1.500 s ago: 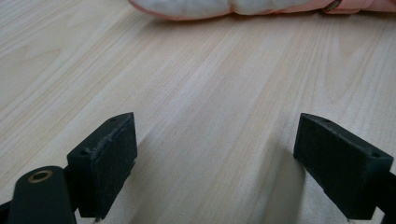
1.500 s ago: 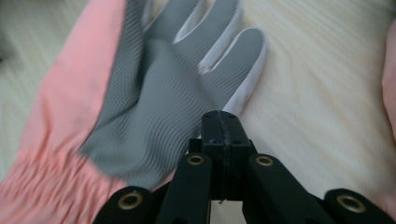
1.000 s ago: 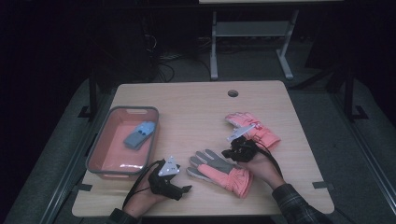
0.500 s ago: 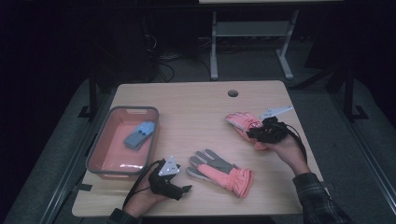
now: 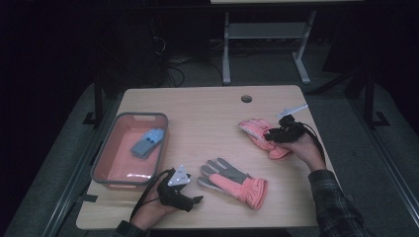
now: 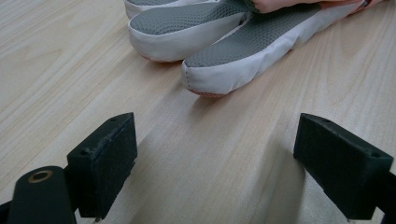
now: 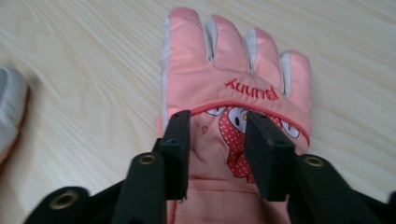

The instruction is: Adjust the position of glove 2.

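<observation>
Over on the right side of the table (image 5: 207, 106), right gripper (image 7: 218, 149) pressed down on a pink glove (image 7: 233, 93), jaws partly closed with a fold of the glove's back between them (looks pinched, though hard to tell how tight). Bunny picture and the word "Bunny" just past the jaws, glove fingers pointing away. Seen from the high view, same right gripper (image 5: 282, 132) sitting on that pink glove (image 5: 257, 131), near the table's right edge.

Down at the front, left gripper (image 5: 180, 192) resting on the wood, jaws wide apart and holding nothing. Just ahead of it, second glove (image 5: 232, 180), palm up, grey fingers (image 6: 224, 70) pointing at the jaws but not touching.

Farther left, a pink bin (image 5: 101, 168) with a blue thing (image 5: 147, 142) inside, maybe another glove.

Could go wrong: only a thin fold caught, so the glove might slip out when lifted. Might also flop and drag on the table, or slide off the near edge.
</observation>
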